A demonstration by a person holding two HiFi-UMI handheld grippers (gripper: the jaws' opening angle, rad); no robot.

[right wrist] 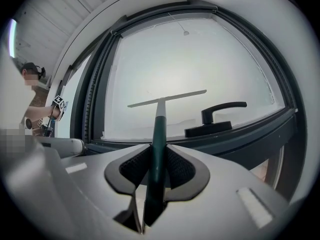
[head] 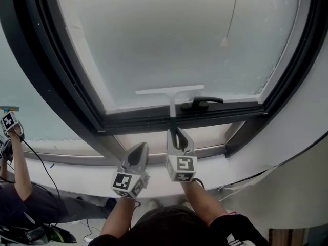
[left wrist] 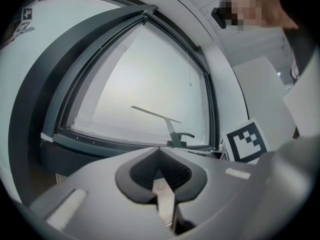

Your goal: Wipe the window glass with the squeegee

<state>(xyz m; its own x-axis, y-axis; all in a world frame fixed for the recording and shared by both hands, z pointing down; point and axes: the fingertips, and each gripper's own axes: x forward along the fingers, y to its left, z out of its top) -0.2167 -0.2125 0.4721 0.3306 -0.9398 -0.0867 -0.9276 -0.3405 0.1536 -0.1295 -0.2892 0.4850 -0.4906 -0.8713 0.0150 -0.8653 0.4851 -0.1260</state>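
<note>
Squeegee handle, dark green, is pinched between the jaws of the right gripper. The right gripper view shows both pads clamped on it low along its length. From there the handle runs straight up and away to a pale crossbar blade. The blade lies flat against the window glass near the pane's lower edge, roughly level with a slight tilt.

The left gripper is just beside the right one on its left, a little lower and apart from the squeegee. Its jaws are pressed together with nothing between them. In its own view the squeegee appears ahead and slightly to the right, standing against the pane.

Both grippers hover above the white sill, pointed at the dark window frame. A black lever handle sits on the frame's bottom rail just right of the squeegee's shaft, below the right end of the blade. The glass beyond is frosted and bright.

Far to the left, a second person's arm is raised, with another marker cube at its top.
</note>
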